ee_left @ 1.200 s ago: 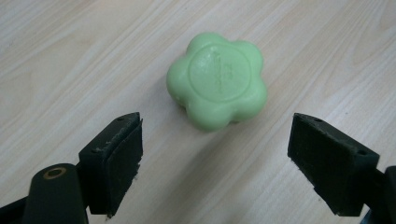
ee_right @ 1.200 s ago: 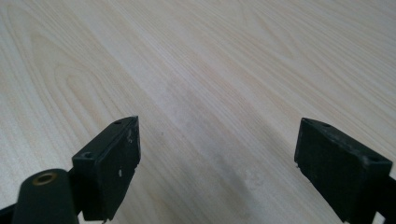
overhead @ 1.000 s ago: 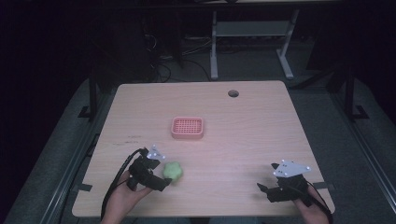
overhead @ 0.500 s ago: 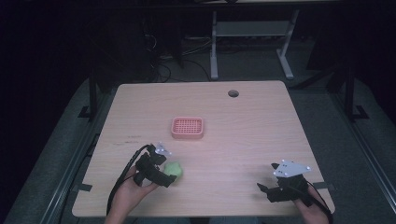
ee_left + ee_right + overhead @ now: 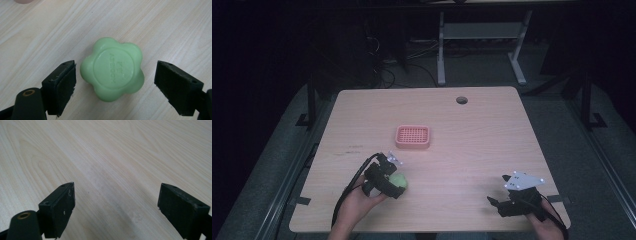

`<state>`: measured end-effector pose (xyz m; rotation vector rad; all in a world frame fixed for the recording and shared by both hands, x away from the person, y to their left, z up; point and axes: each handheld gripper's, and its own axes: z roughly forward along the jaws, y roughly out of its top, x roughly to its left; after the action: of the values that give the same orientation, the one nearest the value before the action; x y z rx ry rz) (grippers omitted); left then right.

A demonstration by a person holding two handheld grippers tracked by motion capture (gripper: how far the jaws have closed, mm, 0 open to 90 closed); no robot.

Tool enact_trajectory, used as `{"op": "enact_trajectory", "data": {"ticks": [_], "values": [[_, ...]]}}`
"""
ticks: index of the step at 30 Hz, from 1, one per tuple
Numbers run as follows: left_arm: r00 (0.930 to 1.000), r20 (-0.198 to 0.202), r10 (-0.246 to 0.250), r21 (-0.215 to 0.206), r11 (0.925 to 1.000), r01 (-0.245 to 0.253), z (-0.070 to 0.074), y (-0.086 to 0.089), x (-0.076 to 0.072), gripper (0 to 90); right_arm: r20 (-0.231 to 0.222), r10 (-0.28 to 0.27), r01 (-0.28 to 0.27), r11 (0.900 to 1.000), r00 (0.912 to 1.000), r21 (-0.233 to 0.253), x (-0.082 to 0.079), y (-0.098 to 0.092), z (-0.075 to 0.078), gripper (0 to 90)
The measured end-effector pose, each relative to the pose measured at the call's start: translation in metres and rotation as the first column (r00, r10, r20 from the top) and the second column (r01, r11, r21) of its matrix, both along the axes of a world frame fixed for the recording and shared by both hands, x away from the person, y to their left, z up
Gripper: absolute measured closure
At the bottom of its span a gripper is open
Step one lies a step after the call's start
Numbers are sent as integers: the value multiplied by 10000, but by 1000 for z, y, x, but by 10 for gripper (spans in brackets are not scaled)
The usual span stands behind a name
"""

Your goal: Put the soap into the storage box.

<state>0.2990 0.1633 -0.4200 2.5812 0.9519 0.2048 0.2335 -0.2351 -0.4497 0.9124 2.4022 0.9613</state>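
Item: green soap, flower-shaped with a round stamped face, lying flat on the desk near its front left part. In the high view it sits just beside the left gripper.

Left gripper: jaws wide apart, one on each side of the soap, holding nothing. The left jaw stands just beside the soap's edge, whether touching cannot be told; the right jaw stands clear of it with bare wood between.

Right gripper: jaws wide apart over bare wood, empty, near the front right corner of the desk, well apart from the soap.

Other: pink tray with a grid face, toward the middle of the desk, beyond the soap.

Step in hand, as judged: closing the left gripper on the soap.

Handling notes:
- Shift the gripper slightly toward its right jaw before closing, so both jaws meet the soap together and it is not pushed sideways.
- Keep the jaws low, at the soap's thick middle rather than its rounded upper rim.
- Seat the jaws on opposite lobes or opposite hollows; a mixed seat may twist it.
- Soap is likely slick: close firmly and lift straight.
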Motion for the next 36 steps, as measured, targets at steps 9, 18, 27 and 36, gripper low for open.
{"op": "enact_trajectory", "data": {"ticks": [9,18,27,36], "values": [[9994,-294,165,318,9994,-156,-8,-5,6,175,14,6,-6,10000,10000,29,0,0,0,138],[9980,-590,225,612,9979,-189,-14,-11,11,203,10,3,-3,10000,10000,42,0,0,0,138],[9978,-618,233,823,9964,-181,-16,-12,13,237,18,-10,10,10000,10000,71,0,-1,1,138],[9975,-660,240,818,9965,-186,-17,-12,13,249,15,-11,11,10000,10000,70,0,-1,1,138]]}}
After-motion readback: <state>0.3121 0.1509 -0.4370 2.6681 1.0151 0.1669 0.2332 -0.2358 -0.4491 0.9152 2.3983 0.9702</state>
